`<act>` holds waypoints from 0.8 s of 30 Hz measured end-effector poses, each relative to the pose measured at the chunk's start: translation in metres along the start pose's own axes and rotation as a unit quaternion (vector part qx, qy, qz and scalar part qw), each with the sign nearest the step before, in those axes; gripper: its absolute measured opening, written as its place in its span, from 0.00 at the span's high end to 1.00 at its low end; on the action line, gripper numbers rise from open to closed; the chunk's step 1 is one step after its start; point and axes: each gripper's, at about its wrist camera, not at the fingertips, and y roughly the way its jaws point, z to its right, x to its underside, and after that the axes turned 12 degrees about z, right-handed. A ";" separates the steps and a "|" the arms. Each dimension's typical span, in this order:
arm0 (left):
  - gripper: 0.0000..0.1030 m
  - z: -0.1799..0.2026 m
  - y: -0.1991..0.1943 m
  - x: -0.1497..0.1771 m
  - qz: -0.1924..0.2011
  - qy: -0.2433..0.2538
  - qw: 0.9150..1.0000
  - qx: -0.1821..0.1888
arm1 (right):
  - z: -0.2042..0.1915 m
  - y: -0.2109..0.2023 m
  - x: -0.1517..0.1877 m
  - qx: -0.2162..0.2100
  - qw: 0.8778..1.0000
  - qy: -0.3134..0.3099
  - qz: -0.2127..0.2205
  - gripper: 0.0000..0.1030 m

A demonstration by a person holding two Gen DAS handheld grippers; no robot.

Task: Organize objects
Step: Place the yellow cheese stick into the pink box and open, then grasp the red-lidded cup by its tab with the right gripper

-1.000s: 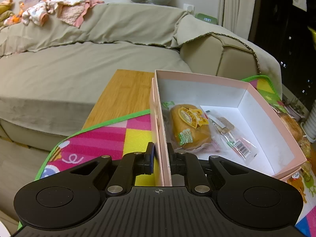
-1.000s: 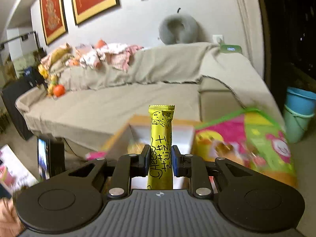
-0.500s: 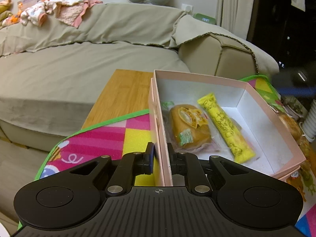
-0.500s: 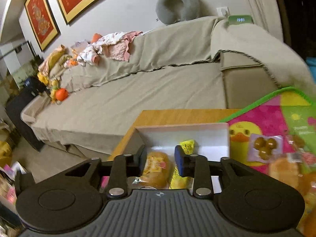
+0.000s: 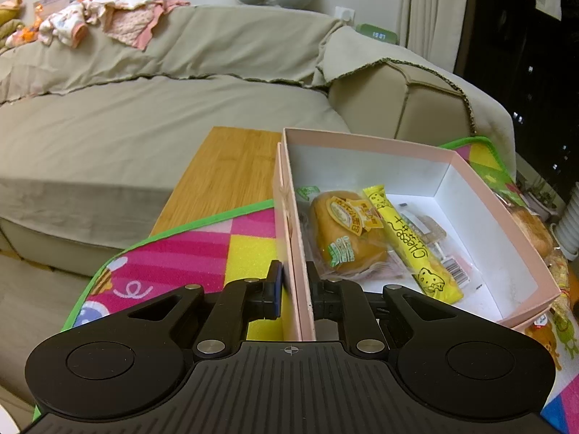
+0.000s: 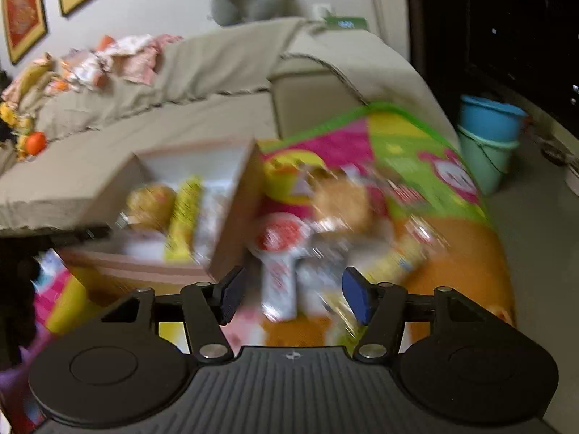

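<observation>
one yellow snack stick (image 5: 410, 244) lengthwise in pink box (image 5: 499, 213), left gripper (image 5: 295, 285) clamping its wall, right gripper (image 6: 295, 294) released

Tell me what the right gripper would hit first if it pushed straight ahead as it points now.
Most likely the white-and-red snack packet lying on the play mat, right between the open right gripper fingers. The view is motion-blurred, so depth is uncertain.

"Cheese" handwritten on yellow snack stick wrapper (image 5: 410, 244), barcode on clear packet (image 5: 456, 269)

Two close wrist views toward the sofa (image 5: 181, 115), sharing the pink box (image 5: 499, 213).
</observation>
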 end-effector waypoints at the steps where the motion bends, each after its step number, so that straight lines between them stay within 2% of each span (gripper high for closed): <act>1: 0.86 0.000 0.000 0.000 -0.001 0.001 1.000 0.000 | 0.003 0.001 0.006 0.006 1.000 -0.001 -0.006 0.43; 7: 0.86 0.002 -0.002 0.001 -0.002 0.005 1.000 -0.001 | 0.001 0.010 0.029 0.009 0.999 -0.031 -0.029 0.43; 14: 0.86 0.001 -0.002 0.001 -0.003 0.005 1.000 -0.001 | -0.029 0.026 0.032 -0.010 0.995 -0.102 -0.010 0.43; 15: 0.86 0.001 -0.002 0.001 -0.003 0.005 1.000 -0.001 | -0.032 0.031 0.033 -0.010 0.994 -0.107 -0.013 0.46; 18: 0.86 0.000 -0.003 0.002 -0.004 0.007 1.000 0.000 | -0.034 0.044 0.034 -0.015 0.994 -0.109 -0.019 0.63; 19: 0.86 0.000 -0.003 0.002 -0.004 0.007 1.000 0.000 | -0.033 0.044 0.033 -0.020 0.994 -0.103 -0.018 0.78; 24: 0.86 -0.001 -0.004 0.002 -0.004 0.006 1.000 0.001 | -0.022 0.030 0.032 -0.006 0.996 -0.088 -0.024 0.78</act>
